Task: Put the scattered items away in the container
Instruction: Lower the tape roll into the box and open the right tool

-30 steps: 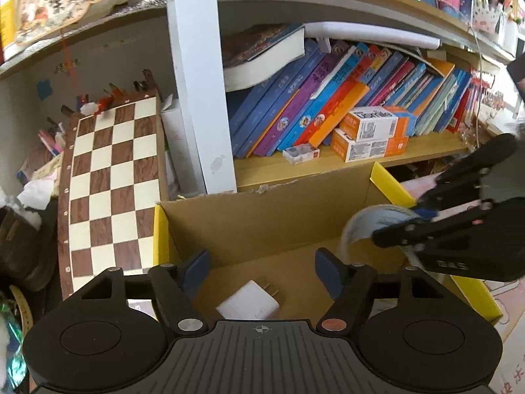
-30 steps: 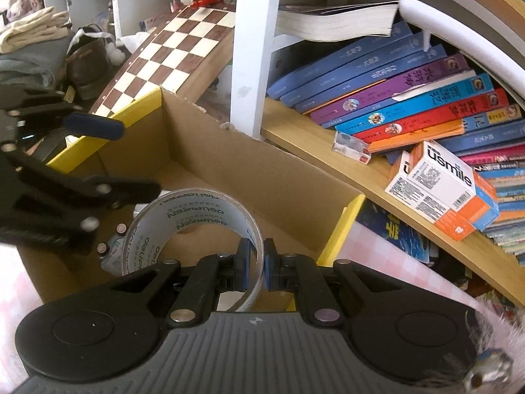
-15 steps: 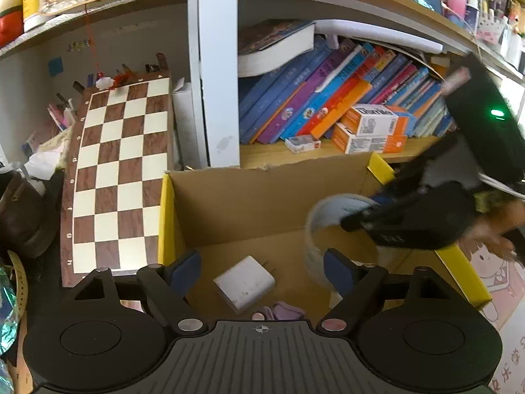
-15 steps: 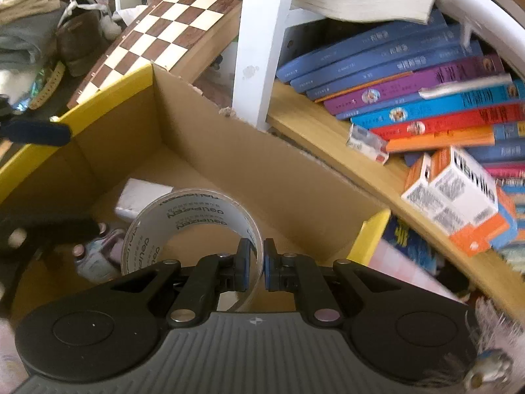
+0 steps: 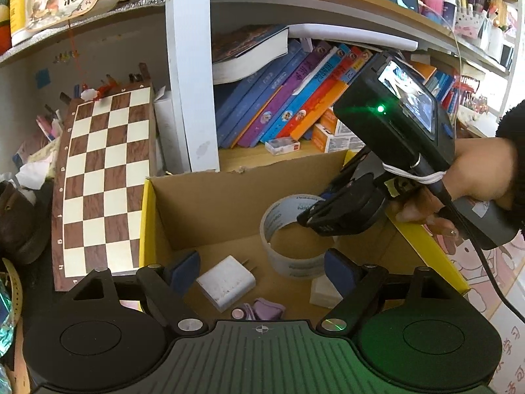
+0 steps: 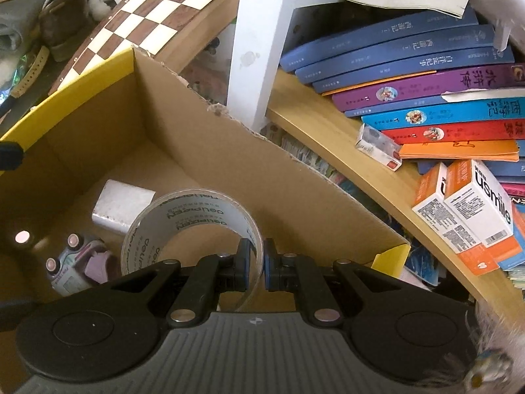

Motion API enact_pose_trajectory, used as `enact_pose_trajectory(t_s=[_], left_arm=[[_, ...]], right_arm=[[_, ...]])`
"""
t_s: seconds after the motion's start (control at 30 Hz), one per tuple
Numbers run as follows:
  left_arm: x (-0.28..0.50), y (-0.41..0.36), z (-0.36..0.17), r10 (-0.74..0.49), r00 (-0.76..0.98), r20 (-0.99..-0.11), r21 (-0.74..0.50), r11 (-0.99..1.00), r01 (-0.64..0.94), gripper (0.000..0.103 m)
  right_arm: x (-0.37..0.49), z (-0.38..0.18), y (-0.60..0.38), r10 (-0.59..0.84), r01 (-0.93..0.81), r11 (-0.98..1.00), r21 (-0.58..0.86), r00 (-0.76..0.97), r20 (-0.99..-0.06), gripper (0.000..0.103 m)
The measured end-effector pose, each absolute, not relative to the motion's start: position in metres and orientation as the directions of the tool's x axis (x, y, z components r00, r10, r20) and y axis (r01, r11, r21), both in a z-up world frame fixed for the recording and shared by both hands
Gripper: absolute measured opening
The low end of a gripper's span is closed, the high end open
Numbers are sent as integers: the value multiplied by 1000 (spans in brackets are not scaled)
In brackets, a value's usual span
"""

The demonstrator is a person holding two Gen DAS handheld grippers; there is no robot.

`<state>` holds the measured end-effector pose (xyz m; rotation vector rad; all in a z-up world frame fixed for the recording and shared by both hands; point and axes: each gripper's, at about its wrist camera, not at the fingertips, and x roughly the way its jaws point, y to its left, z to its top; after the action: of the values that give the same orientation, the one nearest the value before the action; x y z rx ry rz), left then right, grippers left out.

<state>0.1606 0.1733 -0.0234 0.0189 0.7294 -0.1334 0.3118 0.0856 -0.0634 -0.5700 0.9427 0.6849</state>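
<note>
A chessboard (image 5: 101, 177) leans at the far left, beside a cardboard box (image 5: 210, 203) with yellow rims that sits below a bookshelf (image 6: 328, 121). The left gripper (image 5: 259, 271) hovers at the box's near edge, its jaws spread wide and holding nothing. On the box floor lie a white charger (image 5: 226, 284), a small purple item (image 5: 262, 310) and a white block (image 5: 323, 294). Further right, the roll of tape (image 6: 193, 226) stands tilted inside the box, low over its floor. The right gripper (image 6: 254, 269) has its jaws pinched on the roll's wall, one pad inside the ring, one outside. A hand (image 5: 475, 177) holds that gripper at the right.
</note>
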Motion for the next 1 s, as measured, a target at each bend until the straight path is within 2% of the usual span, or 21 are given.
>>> enact_pose_trajectory(t_s=[0.5, 0.6, 0.67, 0.77, 1.0], left_arm=[[149, 169, -10, -117, 756, -644, -24, 991, 133, 85], [145, 167, -5, -110, 762, -639, -18, 992, 128, 85], [142, 167, -2, -103, 766, -634, -12, 992, 124, 85], [136, 166, 2, -93, 774, -626, -6, 993, 115, 89], [119, 165, 9, -80, 785, -615, -1, 995, 100, 89]], right_arm=[[294, -46, 75, 293, -722, 676, -148, 448, -845, 23], [288, -37, 70, 307, -714, 686, -140, 459, -834, 34], [283, -31, 67, 316, -706, 696, -134, 468, -825, 46], [275, -22, 63, 330, -693, 710, -124, 483, -811, 58], [253, -2, 48, 359, -672, 733, -104, 512, -780, 69]])
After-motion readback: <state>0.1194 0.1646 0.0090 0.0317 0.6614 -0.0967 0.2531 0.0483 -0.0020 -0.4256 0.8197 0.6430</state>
